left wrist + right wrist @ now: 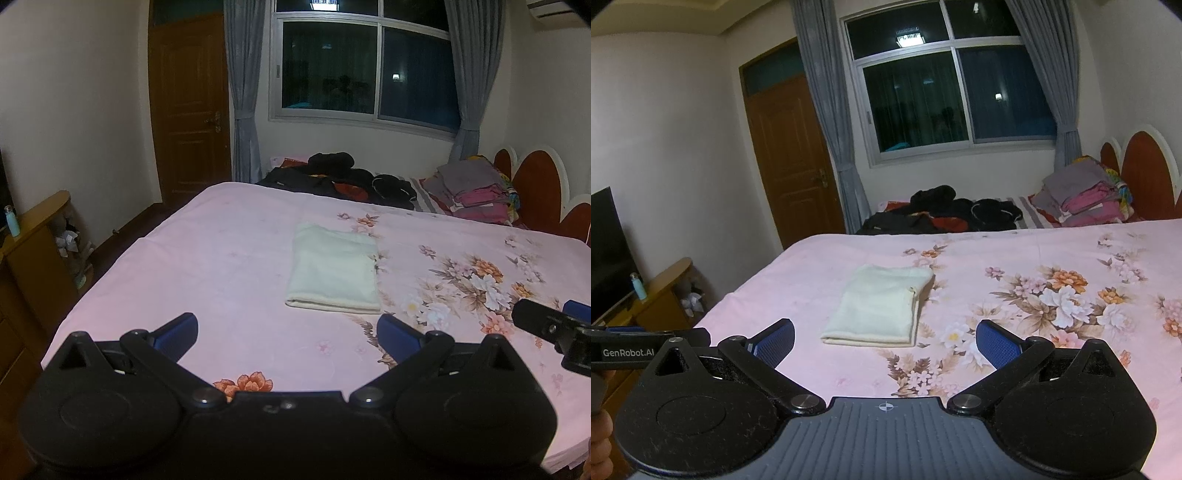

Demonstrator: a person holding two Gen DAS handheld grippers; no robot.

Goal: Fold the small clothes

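A pale cream cloth (334, 271) (881, 308) lies folded into a neat rectangle on the pink floral bedsheet (221, 266) (1052, 362). My left gripper (288, 328) hovers above the sheet just short of the cloth's near edge, open, nothing between its blue pads. My right gripper (884, 341) is also open and empty, close to the cloth's near edge. In the left wrist view the right gripper's black body and blue fingertips (576, 308) poke in at the right edge. The left gripper's side (646, 341) and a hand (600, 439) show at the left of the right wrist view.
Dark clothes (340, 181) (942, 214) are heaped at the far side of the bed. A stack of folded grey and pink clothes (476, 192) (1082, 195) sits by the red headboard (532, 181). A wooden cabinet (33, 266) with a bottle stands left of the bed.
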